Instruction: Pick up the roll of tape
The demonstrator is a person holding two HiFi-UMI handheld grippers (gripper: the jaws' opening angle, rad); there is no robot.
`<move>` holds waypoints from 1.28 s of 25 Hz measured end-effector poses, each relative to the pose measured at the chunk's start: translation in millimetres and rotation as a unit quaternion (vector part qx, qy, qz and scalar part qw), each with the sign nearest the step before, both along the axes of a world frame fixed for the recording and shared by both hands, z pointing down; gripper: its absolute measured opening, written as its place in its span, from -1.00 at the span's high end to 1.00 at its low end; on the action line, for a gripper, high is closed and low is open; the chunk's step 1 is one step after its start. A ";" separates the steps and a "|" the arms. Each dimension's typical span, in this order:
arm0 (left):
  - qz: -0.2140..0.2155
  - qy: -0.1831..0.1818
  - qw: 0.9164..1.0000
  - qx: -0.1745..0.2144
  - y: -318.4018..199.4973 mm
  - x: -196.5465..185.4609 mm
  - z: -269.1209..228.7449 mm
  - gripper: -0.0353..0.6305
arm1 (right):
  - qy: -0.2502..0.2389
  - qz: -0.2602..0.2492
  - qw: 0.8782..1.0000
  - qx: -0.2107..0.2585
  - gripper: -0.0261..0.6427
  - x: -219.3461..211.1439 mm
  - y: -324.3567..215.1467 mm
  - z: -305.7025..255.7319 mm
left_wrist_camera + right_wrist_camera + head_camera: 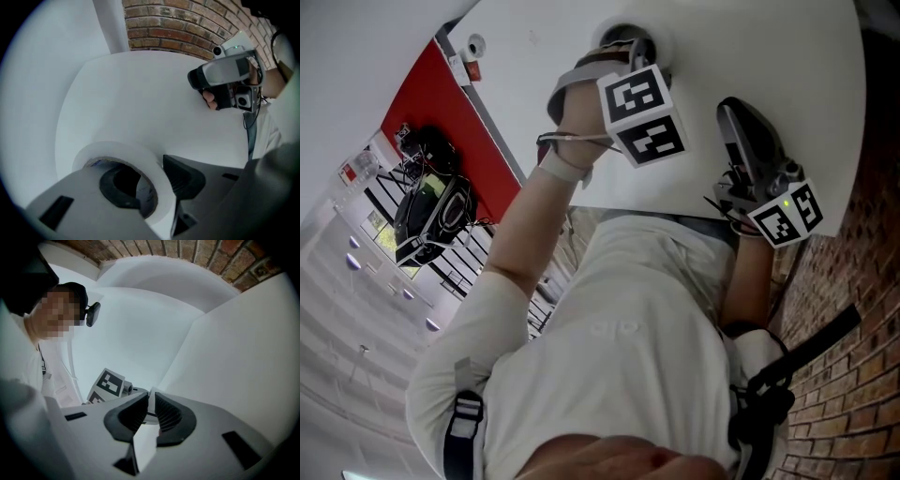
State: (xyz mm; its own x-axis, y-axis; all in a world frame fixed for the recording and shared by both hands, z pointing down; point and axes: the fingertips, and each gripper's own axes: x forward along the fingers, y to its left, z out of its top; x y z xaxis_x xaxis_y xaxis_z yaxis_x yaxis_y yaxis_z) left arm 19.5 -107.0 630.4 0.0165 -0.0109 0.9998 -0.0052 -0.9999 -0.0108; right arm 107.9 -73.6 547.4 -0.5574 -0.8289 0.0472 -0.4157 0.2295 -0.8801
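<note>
A white roll of tape [140,157] with a cardboard core lies flat on the white table [140,93]. My left gripper [152,180] points straight down over it. One pad [117,187] is inside the core and the other pad [183,176] is outside, with the roll's wall between them; I see no firm press. In the head view the left gripper [628,52] hides most of the roll [614,36]. My right gripper [736,112] hovers level to the right, jaws together and empty. The right gripper view shows its pads [133,413] nearly touching.
The table [769,56] is bare around the roll. A brick wall [844,309] runs close along its right side and shows again behind the table [187,28]. A red wall panel [441,122] lies far left.
</note>
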 end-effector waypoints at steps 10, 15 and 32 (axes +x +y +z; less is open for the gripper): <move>-0.005 0.038 0.999 0.007 7.2 6.4 -12.3 0.48 | 0.003 -0.005 1.000 -0.003 0.74 4.9 0.9 1.1; -0.025 0.072 0.997 0.010 4.5 12.8 -23.1 0.54 | 0.003 -0.007 1.000 -0.003 0.74 5.5 -0.2 1.4; -0.091 0.172 0.981 0.024 -6.0 13.3 -80.3 0.56 | 0.016 -0.019 1.000 0.011 0.74 -13.6 -1.1 -19.5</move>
